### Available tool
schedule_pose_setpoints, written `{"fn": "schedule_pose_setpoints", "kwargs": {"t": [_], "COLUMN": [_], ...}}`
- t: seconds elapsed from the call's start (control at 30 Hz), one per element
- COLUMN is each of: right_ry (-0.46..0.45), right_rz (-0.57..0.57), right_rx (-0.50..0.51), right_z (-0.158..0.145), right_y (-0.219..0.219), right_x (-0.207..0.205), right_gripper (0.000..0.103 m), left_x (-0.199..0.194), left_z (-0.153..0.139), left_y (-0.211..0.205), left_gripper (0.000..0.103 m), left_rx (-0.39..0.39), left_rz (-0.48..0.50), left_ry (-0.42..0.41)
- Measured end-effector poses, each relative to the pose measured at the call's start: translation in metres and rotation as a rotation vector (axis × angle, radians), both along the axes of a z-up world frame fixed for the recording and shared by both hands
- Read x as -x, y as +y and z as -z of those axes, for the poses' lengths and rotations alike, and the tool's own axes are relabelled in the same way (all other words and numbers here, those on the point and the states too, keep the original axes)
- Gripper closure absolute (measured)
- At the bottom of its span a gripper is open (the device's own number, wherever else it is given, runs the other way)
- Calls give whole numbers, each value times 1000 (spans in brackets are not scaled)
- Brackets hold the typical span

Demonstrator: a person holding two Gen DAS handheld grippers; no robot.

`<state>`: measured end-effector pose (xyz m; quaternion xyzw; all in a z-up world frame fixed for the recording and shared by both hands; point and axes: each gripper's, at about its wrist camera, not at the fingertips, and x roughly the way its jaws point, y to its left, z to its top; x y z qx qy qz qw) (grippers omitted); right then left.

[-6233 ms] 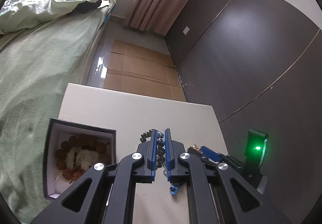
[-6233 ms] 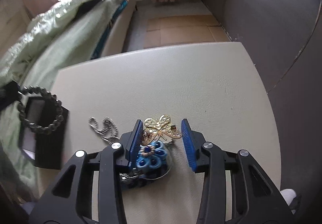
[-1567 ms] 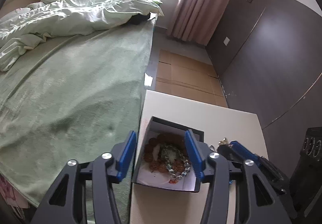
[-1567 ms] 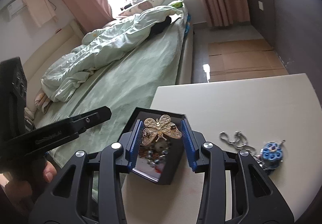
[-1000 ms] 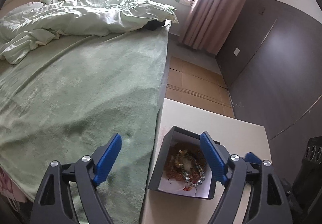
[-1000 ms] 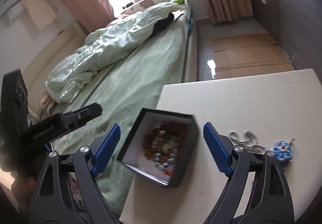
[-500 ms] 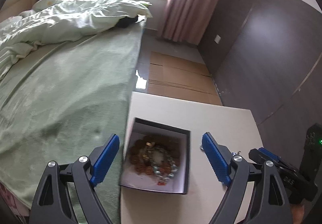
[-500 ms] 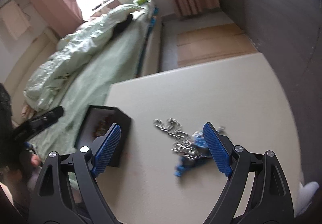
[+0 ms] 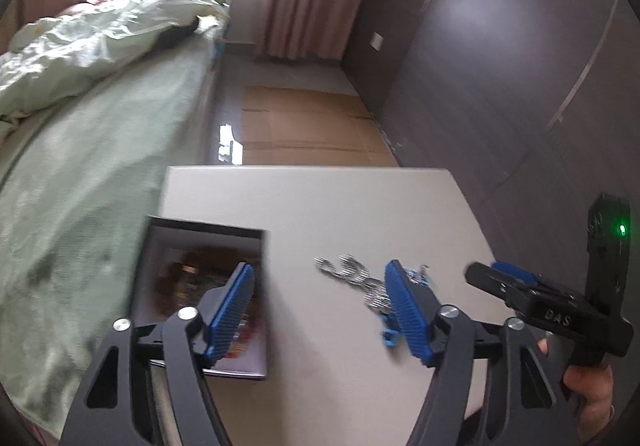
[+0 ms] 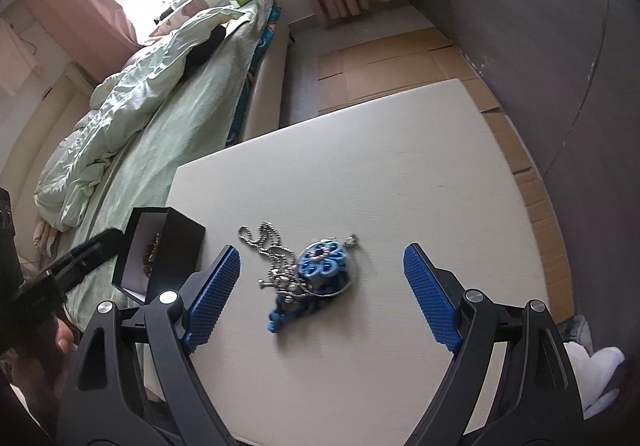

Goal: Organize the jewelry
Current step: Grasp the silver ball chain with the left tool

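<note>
Fingers (image 9: 231, 306) hide box (image 9: 208, 236) contents — blurred jewelry, chain (image 9: 352, 272) smeared.

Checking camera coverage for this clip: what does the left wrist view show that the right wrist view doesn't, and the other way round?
Only the left wrist view looks down into the black box, its blurred contents visible, and shows the right tongs from the side with a green light behind them. Only the right wrist view shows the blue flower pendant whole, lying between its open blue pads; the left view's own pad hides most of it. Both show the white table, the silver chain, the box and the green bed.
</note>
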<state>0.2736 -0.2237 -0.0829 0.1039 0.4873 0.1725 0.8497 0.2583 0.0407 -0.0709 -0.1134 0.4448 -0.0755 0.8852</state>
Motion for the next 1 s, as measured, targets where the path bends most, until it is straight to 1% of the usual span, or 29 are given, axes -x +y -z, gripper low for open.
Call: {"fn": "schedule_pose_setpoints", "kwargs": {"t": [0.03, 0.1, 0.23, 0.47, 0.63, 0.77, 0.87, 0.9, 0.93, 0.97, 1.0], "right_ry": [0, 5, 10, 12, 9, 11, 13, 15, 17, 19, 20], "right_rz": [6, 18, 43, 81, 95, 100, 99, 98, 95, 93, 90], "right_rx": [0, -4, -15, -23, -28, -35, -37, -36, -35, -34, -32], "right_z": [0, 1, 2, 2, 1, 1, 2, 3, 3, 3, 4], "right_y": [-4, -9, -22, -40, -48, -49, -49, -49, -49, -48, -48], "right_x": [0, -1, -2, -5, -5, -7, -8, -8, -8, -8, -8], "right_gripper": [19, 19, 19, 19, 19, 19, 19, 19, 19, 19, 19], "left_x": [-2, -4, -11, -22, -29, -38, -42, -43, -45, -45, -46], "left_z": [4, 11, 25, 49, 66, 78, 89, 91, 96, 98, 99], "left_y": [-7, -19, -39, -63, -79, -83, -85, -83, -82, -82, -82], "left_gripper": [46, 48, 59, 59, 59, 59, 64, 68, 75, 77, 84], "left_rx": [6, 3, -3, 2, -17, -16, -2, 8, 24, 40, 60], "left_rz": [17, 41, 79, 114, 136, 136, 141, 141, 140, 141, 142], "left_ry": [13, 29, 67, 128, 158, 186, 213, 222, 238, 244, 247]}}
